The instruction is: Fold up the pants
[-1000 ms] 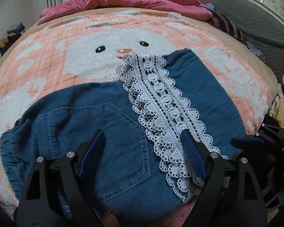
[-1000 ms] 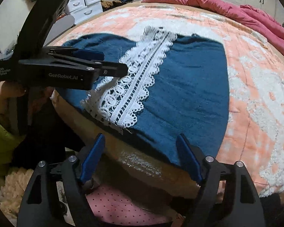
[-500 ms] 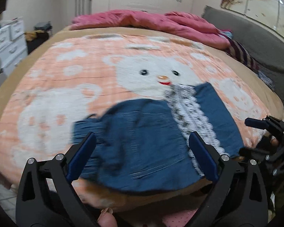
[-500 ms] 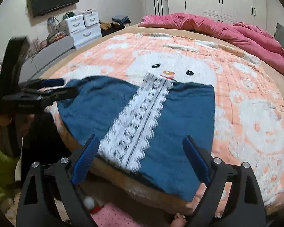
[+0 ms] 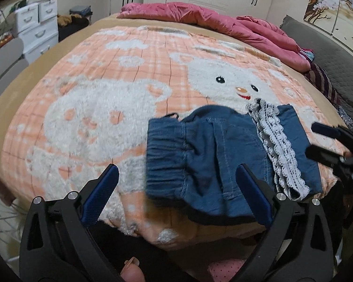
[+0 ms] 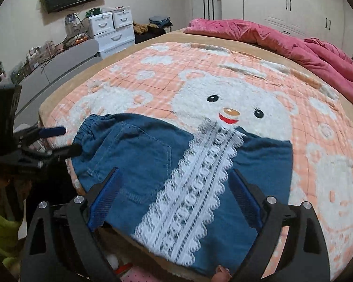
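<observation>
The left gripper [image 5: 175, 193], its blue-padded fingers spread wide with nothing between them, hangs off the near edge of the bed, and the folded blue denim pants with a white lace stripe [image 5: 226, 157] lie ahead of it and to its right, on the peach plaid fleece blanket with white bears [image 5: 101, 108]. The right gripper [image 6: 174, 196] is also spread and empty, jaws opening a little more, and looks straight down over the pants' lace stripe [image 6: 193, 188].

Taking the pants as landmark: their long axis runs across the bed's near edge, elastic waistband [image 5: 163, 157] at the left gripper's end, plain denim beyond the lace at the right gripper's end. The near hem overhangs the bed edge slightly. Judged from this, the left gripper is nearer the waistband, the right nearer the lace end.

Beyond the pants the blanket is open up to the crumpled pink quilt [image 6: 282, 40]; leftward of them it is also bare.
</observation>
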